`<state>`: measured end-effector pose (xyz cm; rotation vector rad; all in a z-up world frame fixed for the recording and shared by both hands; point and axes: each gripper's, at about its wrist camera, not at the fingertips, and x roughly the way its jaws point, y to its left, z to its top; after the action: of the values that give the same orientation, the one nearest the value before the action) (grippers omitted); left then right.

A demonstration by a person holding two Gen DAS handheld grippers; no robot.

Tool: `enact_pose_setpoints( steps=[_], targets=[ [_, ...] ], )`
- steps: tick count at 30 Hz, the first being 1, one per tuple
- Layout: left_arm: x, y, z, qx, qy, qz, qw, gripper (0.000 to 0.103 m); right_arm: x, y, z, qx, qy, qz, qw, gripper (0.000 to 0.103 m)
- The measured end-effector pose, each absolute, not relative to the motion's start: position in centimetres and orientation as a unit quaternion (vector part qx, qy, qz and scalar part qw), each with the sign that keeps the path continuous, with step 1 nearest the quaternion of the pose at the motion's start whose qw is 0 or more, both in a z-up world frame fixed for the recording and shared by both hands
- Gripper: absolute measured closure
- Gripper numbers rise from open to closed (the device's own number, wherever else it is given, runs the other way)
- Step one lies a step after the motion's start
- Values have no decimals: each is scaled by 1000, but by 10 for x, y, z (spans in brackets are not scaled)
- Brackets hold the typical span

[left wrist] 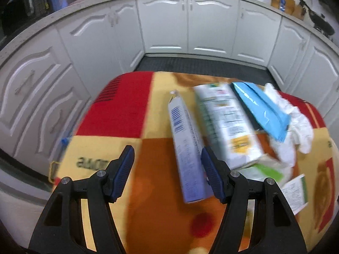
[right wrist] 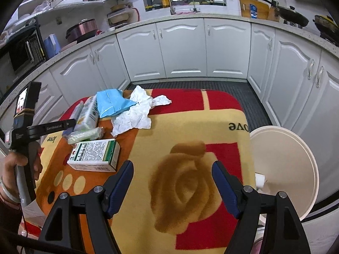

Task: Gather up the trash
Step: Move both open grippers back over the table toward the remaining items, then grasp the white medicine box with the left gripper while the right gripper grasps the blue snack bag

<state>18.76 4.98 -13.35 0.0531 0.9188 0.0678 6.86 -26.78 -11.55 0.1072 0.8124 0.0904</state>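
A: Our left gripper (left wrist: pixel 167 169) stands wide and holds nothing. A long white carton (left wrist: pixel 186 148) lies at its 1 o'clock, touching the right finger (left wrist: pixel 211 173).

B: Our right gripper (right wrist: pixel 172 187) is wide too, empty above the blanket (right wrist: pixel 190 127). The trash heap, with crumpled paper (right wrist: pixel 135 114) and a green-white box (right wrist: pixel 95 155), lies at 10 o'clock. The white bin (right wrist: pixel 284 169) stands at 3 o'clock.

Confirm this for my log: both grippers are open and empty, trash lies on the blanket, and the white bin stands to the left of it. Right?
Not quite. The white bin stands right of the blanket, as the right wrist view shows. The left gripper and right gripper are open and empty.
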Motion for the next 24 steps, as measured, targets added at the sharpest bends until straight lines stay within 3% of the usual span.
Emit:
enact_pose_setpoints(
  steps=[10, 13, 24],
  targets=[
    [182, 96, -130, -73, 458, -3, 886, 38, 105, -236, -117, 46, 402, 95, 910, 29],
    [190, 86, -133, -75, 465, -8, 882, 33, 125, -225, -113, 52, 408, 119, 904, 29],
    [220, 77, -159, -82, 485, 6, 870, 33, 170, -191, -107, 25, 415, 148, 897, 29]
  ],
)
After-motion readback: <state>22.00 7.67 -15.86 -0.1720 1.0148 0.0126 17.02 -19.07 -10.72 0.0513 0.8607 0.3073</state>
